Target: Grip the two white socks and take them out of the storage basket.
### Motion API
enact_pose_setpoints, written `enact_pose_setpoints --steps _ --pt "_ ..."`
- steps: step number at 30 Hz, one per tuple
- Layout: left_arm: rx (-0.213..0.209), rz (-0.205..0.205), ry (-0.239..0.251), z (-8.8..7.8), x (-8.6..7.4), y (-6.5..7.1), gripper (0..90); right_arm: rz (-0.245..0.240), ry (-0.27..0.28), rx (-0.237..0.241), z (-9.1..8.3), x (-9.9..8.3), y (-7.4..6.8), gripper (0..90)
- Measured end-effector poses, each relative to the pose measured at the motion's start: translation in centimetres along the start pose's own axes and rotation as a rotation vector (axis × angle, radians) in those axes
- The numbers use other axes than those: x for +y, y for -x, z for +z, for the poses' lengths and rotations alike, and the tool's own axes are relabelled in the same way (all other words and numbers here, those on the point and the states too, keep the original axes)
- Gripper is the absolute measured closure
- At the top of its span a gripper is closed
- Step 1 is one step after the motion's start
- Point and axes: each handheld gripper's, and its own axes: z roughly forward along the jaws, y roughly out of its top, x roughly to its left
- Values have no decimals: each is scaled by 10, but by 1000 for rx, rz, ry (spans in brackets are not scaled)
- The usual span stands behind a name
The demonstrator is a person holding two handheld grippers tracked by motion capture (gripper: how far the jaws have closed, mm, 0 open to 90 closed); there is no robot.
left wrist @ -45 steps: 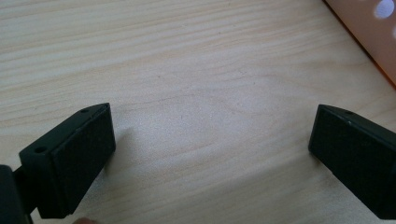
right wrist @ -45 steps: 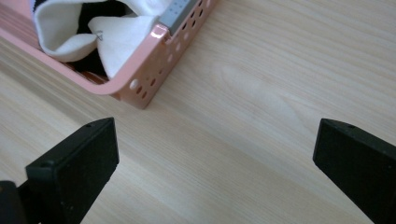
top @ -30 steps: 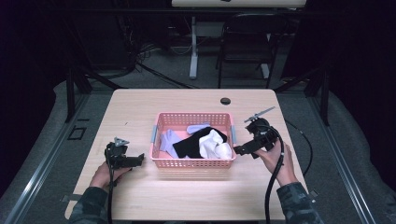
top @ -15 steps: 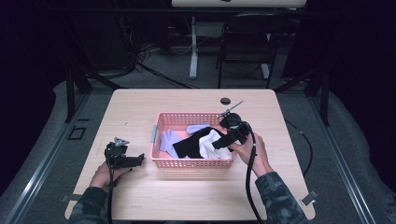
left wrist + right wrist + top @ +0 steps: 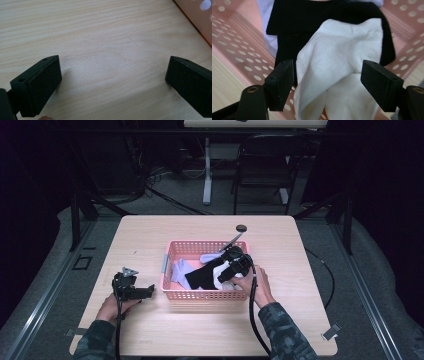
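A pink perforated basket (image 5: 200, 295) stands mid-table, holding a white sock (image 5: 337, 62) on top of a black cloth (image 5: 312, 15) and a pale lavender cloth (image 5: 265, 10). My right gripper (image 5: 327, 85) reaches down into the basket (image 5: 242, 50) from its right side (image 5: 223, 276). Its jaws have just been closing and now flank the white sock, which bulges between the pads without being clearly squeezed. My left gripper (image 5: 149, 291) rests low on the table left of the basket. In its own view it (image 5: 112, 82) stands open over bare wood, with the basket's corner (image 5: 197, 15) at the upper right.
A small black round object (image 5: 241, 227) lies on the table behind the basket. A blue tag (image 5: 164, 263) sits on the basket's left wall. Bare wood surrounds the basket on all sides. A chair (image 5: 262, 165) and a desk leg (image 5: 206, 170) stand beyond the far edge.
My right gripper has moved left from beside the basket's right wall and down into the basket, over the white sock. The left hand has stayed put.
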Motion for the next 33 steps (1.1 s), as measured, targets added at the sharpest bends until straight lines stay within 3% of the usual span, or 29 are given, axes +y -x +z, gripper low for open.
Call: enact_pose_setpoints --steps 6,7,14,22,23,28,33 --pt "0 0 0 0 0 0 1 6 -37 7 8 1 2 391" --pt "0 0 0 0 0 0 1 -4 -48 17 7 1 1 542" --pt "0 0 0 0 0 0 1 -3 -40 16 4 0 3 772" --pt "0 0 0 0 0 0 1 -12 26 20 -17 3 4 832" --pt "0 0 0 0 0 0 1 -10 53 28 -24 4 4 843" --pt "0 0 0 0 0 0 1 -11 94 9 -37 7 4 850" --pt "0 0 0 0 0 0 1 -19 114 4 -50 9 6 851"
